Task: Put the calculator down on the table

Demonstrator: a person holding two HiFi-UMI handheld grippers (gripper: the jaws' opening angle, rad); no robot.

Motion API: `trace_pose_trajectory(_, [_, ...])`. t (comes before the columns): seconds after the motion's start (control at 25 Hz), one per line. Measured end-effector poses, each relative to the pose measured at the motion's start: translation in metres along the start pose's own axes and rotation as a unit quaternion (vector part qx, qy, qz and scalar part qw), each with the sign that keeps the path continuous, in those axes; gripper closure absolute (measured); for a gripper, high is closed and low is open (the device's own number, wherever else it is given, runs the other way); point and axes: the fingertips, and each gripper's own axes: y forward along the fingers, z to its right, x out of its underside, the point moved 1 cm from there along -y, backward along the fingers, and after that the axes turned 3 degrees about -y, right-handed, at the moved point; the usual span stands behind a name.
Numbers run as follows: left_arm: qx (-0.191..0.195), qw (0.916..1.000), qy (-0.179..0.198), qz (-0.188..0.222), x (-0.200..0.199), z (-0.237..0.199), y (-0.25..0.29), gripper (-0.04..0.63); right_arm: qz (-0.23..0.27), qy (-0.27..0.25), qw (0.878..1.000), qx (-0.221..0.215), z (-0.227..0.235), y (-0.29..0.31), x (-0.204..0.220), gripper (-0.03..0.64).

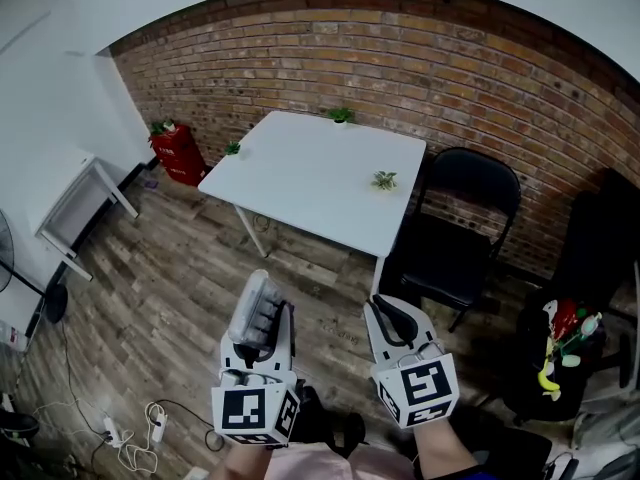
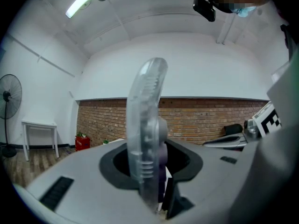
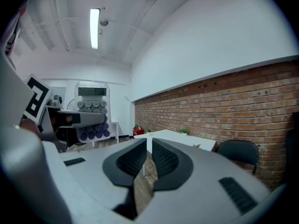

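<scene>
A calculator (image 1: 255,310) with a clear case and round purple and grey keys stands on edge between the jaws of my left gripper (image 1: 265,330), which is shut on it. In the left gripper view the calculator (image 2: 147,134) shows edge-on, rising out of the jaws. From the right gripper view, the calculator's (image 3: 93,113) keys and display face the camera at the left. My right gripper (image 1: 390,320) is beside the left one, shut and holding nothing (image 3: 142,164). Both are held above the wooden floor, short of the white table (image 1: 310,193).
Three small potted plants stand on the table, one (image 1: 384,180) near its right edge. A black folding chair (image 1: 460,238) is right of the table, a red box (image 1: 178,153) at its left against the brick wall. A white side table (image 1: 85,198) and floor cables (image 1: 135,433) lie left.
</scene>
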Motion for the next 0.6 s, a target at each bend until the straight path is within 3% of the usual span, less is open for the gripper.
trace_pose_trajectory(0.36, [0.0, 0.9997, -0.014, -0.022, 0.025, -0.056, 0.078, 0.453, -0.025, 0.008, 1.0, 0.008, 0.019, 0.096, 0.013, 0.581])
trace_pose_trajectory(0.6, [0.014, 0.9995, -0.016, -0.025, 0.019, -0.115, 0.153, 0.453, -0.027, 0.002, 1.0, 0.013, 0.021, 0.192, -0.006, 0.584])
